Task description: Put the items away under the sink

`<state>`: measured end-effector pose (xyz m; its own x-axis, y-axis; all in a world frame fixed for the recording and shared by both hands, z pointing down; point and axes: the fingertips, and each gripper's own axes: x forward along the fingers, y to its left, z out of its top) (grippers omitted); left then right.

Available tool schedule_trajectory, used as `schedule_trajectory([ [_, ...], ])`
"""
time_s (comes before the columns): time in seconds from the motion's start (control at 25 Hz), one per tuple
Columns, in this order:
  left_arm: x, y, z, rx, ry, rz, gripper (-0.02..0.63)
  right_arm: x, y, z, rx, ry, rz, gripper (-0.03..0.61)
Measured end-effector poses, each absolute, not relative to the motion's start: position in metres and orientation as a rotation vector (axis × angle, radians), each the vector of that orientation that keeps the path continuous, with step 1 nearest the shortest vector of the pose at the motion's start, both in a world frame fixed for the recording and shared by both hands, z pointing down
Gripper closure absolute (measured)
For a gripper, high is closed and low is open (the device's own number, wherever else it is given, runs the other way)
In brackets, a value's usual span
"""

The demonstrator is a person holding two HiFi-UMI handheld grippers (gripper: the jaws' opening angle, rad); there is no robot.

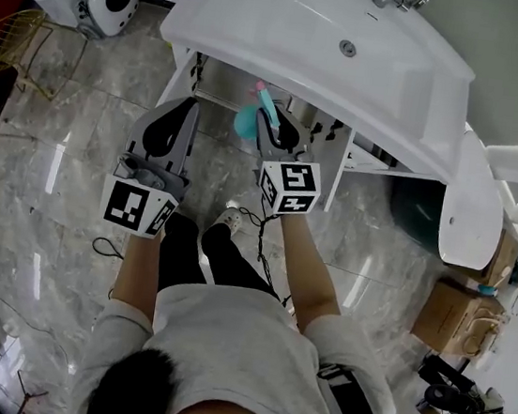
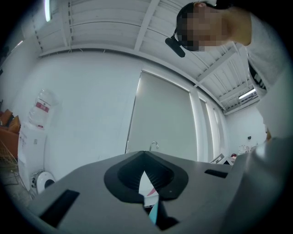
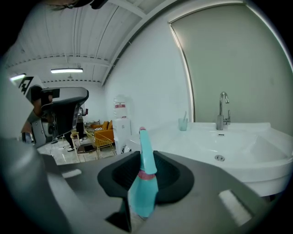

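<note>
My right gripper (image 1: 272, 125) is shut on a teal bottle (image 1: 248, 119) with a long angled neck and a pink tip. It holds the bottle just in front of the open space under the white sink (image 1: 292, 26). In the right gripper view the bottle (image 3: 143, 192) stands up between the dark pads, its neck pointing up, with the sink (image 3: 242, 148) to the right. My left gripper (image 1: 188, 109) hangs to the left of the bottle, jaws together with nothing between them. In the left gripper view only a thin slit shows between the pads (image 2: 123, 176).
The under-sink cabinet frame (image 1: 337, 169) has white legs and dark shelves inside. A dark green bin (image 1: 419, 213) stands right of it, with cardboard boxes (image 1: 457, 317) further right. A round white appliance (image 1: 108, 0) and a yellow wire chair (image 1: 12, 36) stand at the left. A cable (image 1: 260, 235) lies by the person's feet.
</note>
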<state>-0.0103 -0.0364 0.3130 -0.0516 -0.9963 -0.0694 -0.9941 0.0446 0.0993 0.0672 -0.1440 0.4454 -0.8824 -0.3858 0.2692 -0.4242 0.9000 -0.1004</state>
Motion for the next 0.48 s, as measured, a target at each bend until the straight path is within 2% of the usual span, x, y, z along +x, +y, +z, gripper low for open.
schedule_trajectory([
  [0.48,-0.021,-0.051,0.38,2.22,-2.102,-0.178,0.606,0.04,-0.142,0.52,0.641,-2.761,0.235,0.477],
])
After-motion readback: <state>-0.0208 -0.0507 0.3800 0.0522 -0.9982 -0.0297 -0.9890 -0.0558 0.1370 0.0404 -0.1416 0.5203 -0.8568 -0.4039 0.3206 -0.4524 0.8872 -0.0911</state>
